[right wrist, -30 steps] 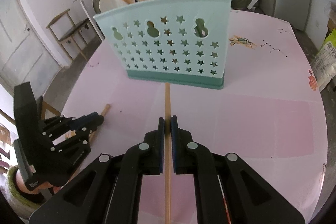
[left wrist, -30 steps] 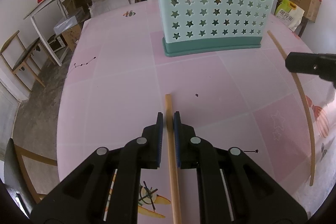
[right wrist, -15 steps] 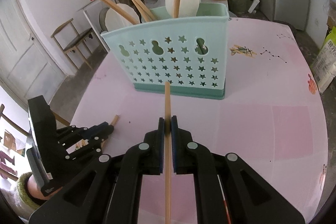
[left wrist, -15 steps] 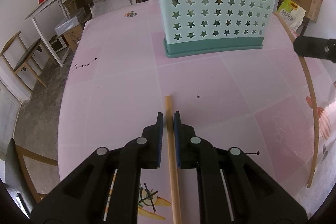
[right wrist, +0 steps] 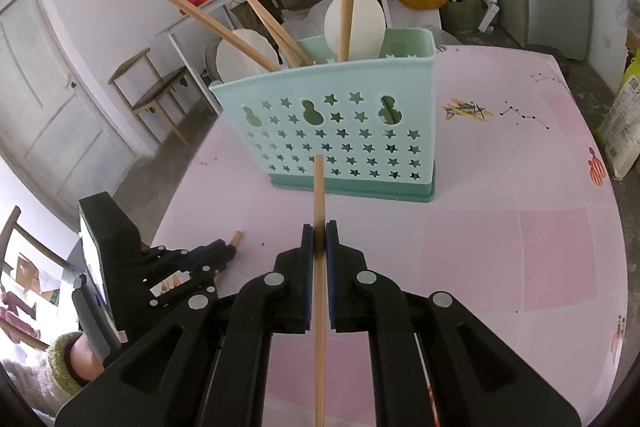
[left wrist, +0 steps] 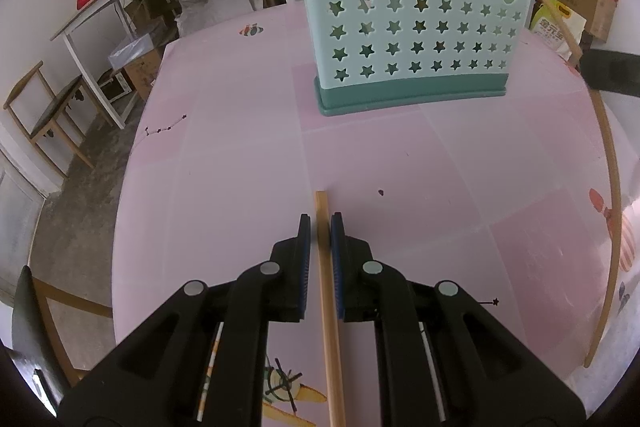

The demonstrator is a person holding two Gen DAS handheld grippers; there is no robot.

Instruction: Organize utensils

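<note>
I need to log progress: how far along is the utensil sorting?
Done: three chopsticks and two pale spoons stand in the teal holder. In hand: the left gripper and the right gripper each clamp one chopstick. Left: putting both into the holder.
</note>
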